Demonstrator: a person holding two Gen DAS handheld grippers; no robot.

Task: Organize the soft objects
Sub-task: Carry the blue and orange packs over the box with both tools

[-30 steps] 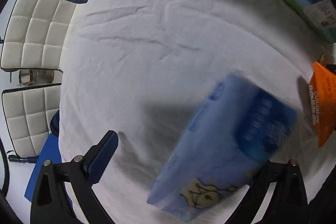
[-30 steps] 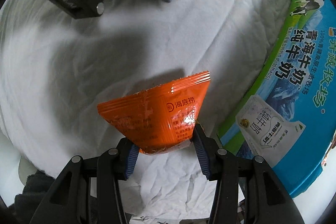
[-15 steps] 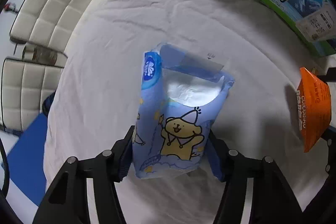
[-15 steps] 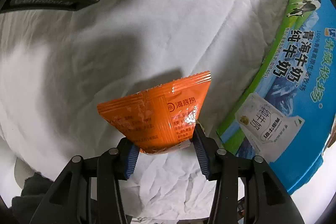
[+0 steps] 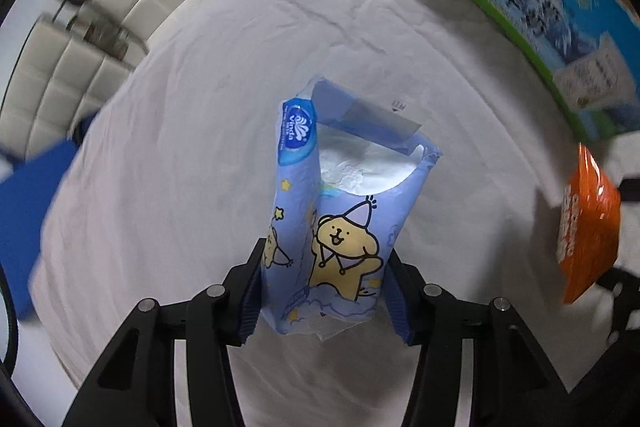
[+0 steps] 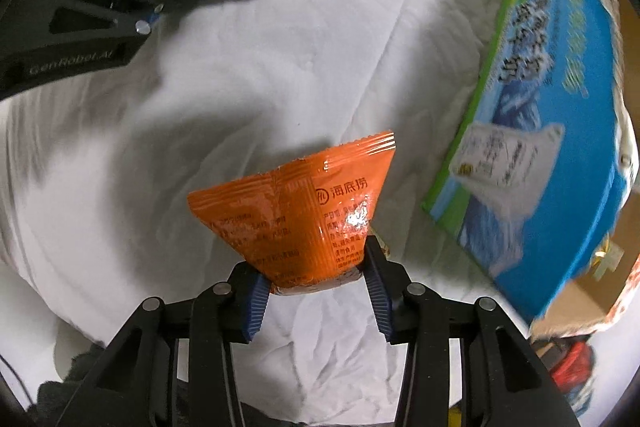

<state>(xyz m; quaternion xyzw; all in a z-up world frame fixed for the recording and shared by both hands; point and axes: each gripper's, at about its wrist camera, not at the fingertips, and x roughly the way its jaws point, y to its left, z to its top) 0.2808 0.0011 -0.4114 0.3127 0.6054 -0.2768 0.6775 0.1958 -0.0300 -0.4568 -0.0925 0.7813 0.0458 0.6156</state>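
Above the wrinkled white sheet (image 5: 192,155), the left gripper (image 5: 324,291) clamped a blue cartoon-printed tissue pack (image 5: 340,227), its torn top showing white tissue only in the left view. The right gripper (image 6: 316,283) pinched an orange foil sachet (image 6: 304,211) beside the blue-green milk carton box (image 6: 540,155), bare sheet lying between them.

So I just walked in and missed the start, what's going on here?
A person is sorting soft packs with a handheld tool in each hand. The left tool is clamped on a blue tissue pack, the right tool on an orange sachet. Both are held over the white sheet, beside the milk carton box.
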